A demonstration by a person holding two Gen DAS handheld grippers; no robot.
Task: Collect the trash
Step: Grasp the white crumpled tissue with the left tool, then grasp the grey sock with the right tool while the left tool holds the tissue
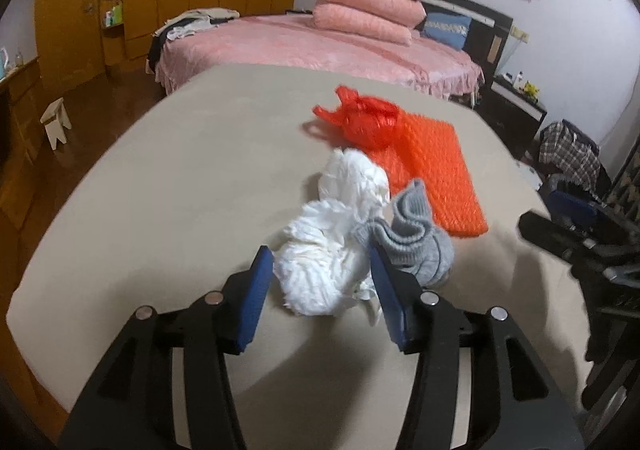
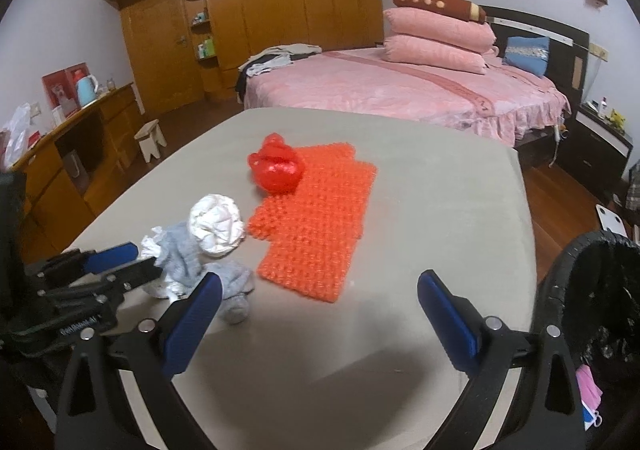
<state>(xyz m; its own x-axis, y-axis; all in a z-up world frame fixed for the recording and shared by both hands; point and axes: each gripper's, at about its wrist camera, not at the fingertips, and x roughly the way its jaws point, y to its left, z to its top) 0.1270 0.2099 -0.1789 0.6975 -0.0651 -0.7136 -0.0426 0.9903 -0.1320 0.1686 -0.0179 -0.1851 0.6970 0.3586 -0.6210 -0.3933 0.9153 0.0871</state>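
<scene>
On the beige table (image 1: 168,178) lie a crumpled white paper wad (image 1: 324,274), a second white wad (image 1: 356,178) behind it, a grey sock (image 1: 416,238), a red plastic bag (image 1: 368,122) and an orange bubble-wrap sheet (image 1: 436,178). My left gripper (image 1: 322,274) is open with its blue pads on either side of the near white wad. My right gripper (image 2: 320,290) is open and empty over the table's near part, right of the sock (image 2: 192,262). The left gripper also shows in the right wrist view (image 2: 132,262), around the wad (image 2: 160,282).
A black-lined trash bin (image 2: 600,290) stands at the table's right edge, with a pink mask (image 2: 588,394) beside it. A pink bed (image 2: 400,90), wooden wardrobe (image 2: 260,2), desk (image 2: 72,154) and small stool (image 2: 150,138) stand behind and left of the table.
</scene>
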